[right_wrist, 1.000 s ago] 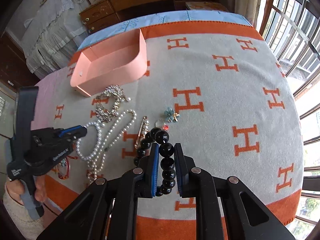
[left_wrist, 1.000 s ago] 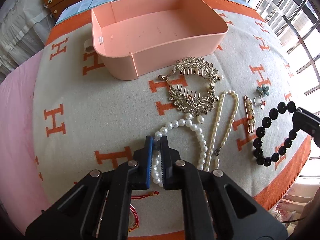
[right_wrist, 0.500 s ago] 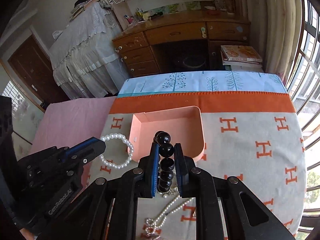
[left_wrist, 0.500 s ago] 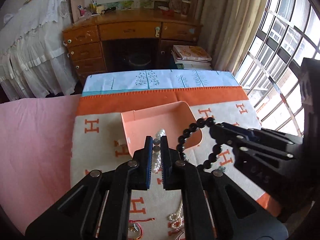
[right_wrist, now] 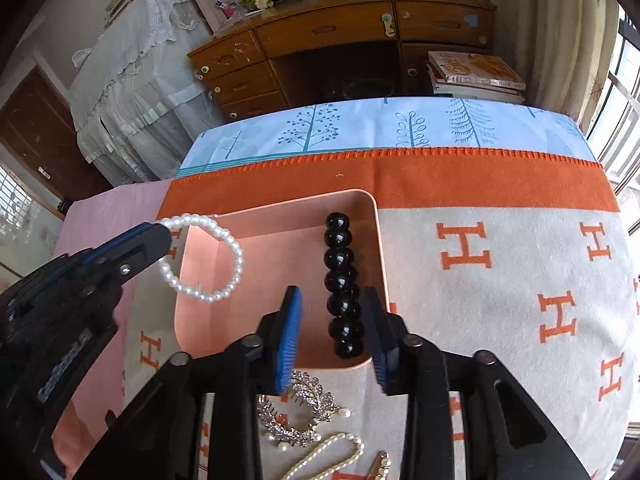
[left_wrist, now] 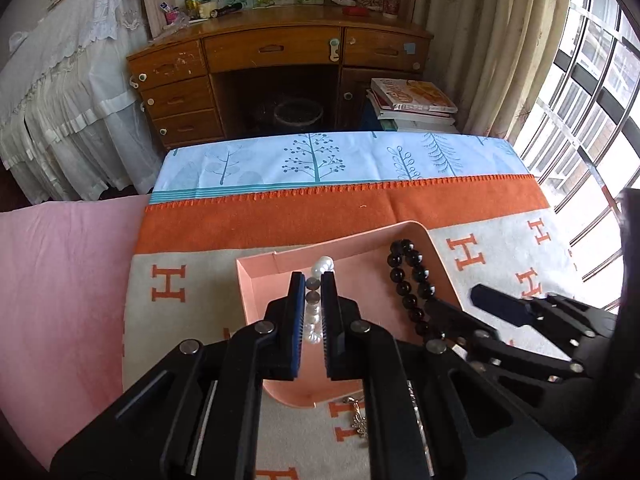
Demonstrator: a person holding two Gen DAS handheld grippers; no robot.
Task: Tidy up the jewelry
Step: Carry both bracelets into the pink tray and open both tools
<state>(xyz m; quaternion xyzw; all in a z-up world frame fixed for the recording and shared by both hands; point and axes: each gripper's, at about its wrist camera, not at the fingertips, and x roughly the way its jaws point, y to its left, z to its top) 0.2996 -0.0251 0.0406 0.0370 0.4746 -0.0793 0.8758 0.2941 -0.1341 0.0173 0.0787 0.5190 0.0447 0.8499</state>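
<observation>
A peach tray (left_wrist: 256, 292) (right_wrist: 280, 248) sits on the orange-and-cream blanket. My left gripper (left_wrist: 313, 288) is shut on a white pearl bracelet (left_wrist: 323, 265) and holds it above the tray's left part; the loop also shows in the right wrist view (right_wrist: 224, 260). My right gripper (right_wrist: 332, 300) is open above the tray's right side. A black bead bracelet (right_wrist: 340, 280) lies between its spread fingers, apart from both pads; it also shows in the left wrist view (left_wrist: 412, 280).
On the blanket before the tray lie a silver rhinestone hair comb (right_wrist: 300, 412), a thin pearl necklace (right_wrist: 328, 452) and a pin (right_wrist: 380, 464). A wooden desk (left_wrist: 280, 72) and stacked books (left_wrist: 412, 104) stand beyond the bed. Windows are at right.
Both grippers moved forward over the tray. My right gripper opened and let go of the black bead bracelet, which now hangs free between its fingers. My left gripper still holds the pearls.
</observation>
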